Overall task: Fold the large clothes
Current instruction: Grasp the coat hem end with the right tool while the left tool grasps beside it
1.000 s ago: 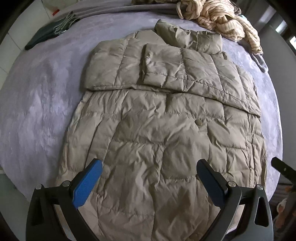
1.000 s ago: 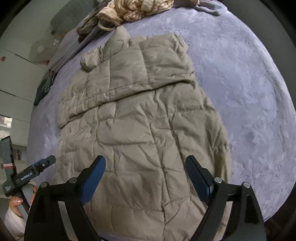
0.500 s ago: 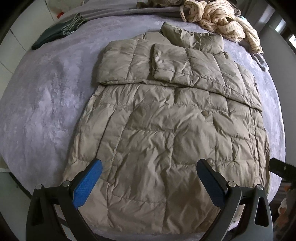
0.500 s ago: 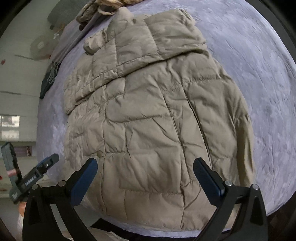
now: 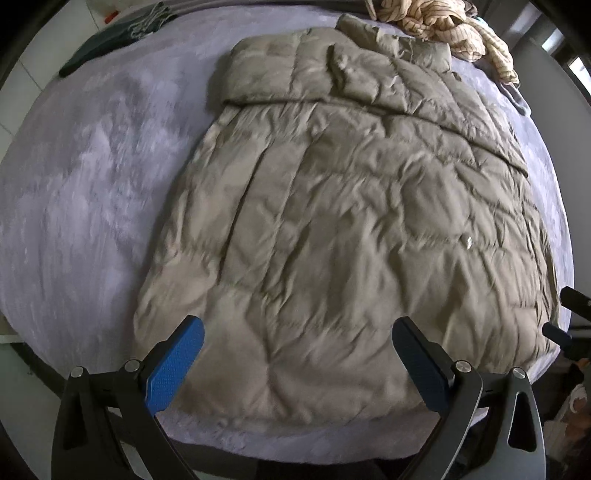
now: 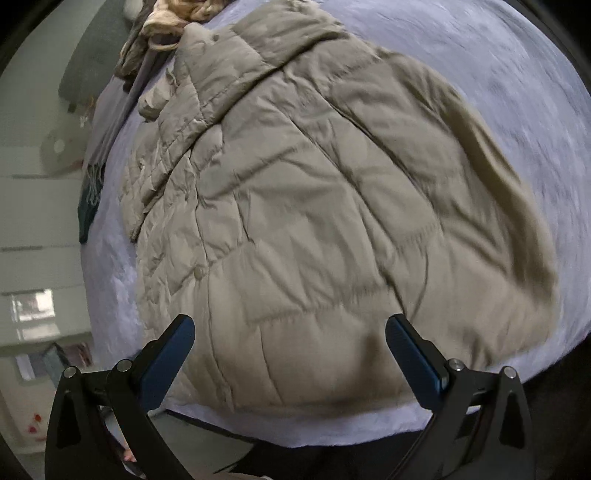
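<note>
A large khaki quilted down coat (image 5: 351, 229) lies flat on a lilac bedspread (image 5: 85, 206), sleeves folded across its upper part, hem toward me. It also shows in the right wrist view (image 6: 325, 221). My left gripper (image 5: 297, 354) is open and empty, hovering above the coat's hem near the bed's front edge. My right gripper (image 6: 290, 350) is open and empty, also above the hem, toward the coat's right side. Neither touches the coat.
A beige striped garment (image 5: 443, 26) is heaped at the far end of the bed. A dark green cloth (image 5: 110, 40) lies at the far left. The bedspread's front edge (image 6: 295, 428) runs just below the hem. White cabinets (image 6: 40, 221) stand at the left.
Both grippers have pulled back toward the foot of the bed and risen; the whole hem and the bed's front edge are now in view. Both stay open.
</note>
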A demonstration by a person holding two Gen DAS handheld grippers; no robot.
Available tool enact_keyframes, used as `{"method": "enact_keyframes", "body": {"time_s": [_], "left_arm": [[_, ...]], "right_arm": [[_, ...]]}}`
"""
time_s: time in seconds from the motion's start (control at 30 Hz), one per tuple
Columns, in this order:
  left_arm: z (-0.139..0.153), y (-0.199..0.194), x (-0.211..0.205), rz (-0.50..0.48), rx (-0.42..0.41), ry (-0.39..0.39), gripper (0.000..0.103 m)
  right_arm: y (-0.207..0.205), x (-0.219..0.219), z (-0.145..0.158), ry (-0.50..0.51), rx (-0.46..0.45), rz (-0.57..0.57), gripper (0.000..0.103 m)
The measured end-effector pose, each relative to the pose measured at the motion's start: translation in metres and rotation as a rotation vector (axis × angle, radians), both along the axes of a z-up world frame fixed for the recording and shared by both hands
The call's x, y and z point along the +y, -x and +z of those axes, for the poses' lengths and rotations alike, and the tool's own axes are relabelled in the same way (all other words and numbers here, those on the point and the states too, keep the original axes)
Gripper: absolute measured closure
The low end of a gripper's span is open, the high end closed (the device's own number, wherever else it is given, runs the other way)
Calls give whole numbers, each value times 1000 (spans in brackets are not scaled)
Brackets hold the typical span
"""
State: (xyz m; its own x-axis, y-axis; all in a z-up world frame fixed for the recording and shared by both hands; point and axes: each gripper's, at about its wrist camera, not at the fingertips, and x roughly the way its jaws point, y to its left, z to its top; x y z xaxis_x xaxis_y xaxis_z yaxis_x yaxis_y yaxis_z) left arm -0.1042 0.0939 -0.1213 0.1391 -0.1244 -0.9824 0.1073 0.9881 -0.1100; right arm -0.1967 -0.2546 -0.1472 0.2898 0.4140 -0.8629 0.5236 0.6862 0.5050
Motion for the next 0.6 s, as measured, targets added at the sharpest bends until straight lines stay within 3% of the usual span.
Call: {"method": "enact_keyframes", "body": {"time_s": [0.33, 0.6], "left_arm": [[-4, 33, 52, 90, 29, 74, 1], [-24, 59, 75, 262, 124, 237, 1]], "right_arm": [[47, 6, -4, -41, -2, -118, 0], [56, -6, -3, -35, 32, -86, 0]]}}
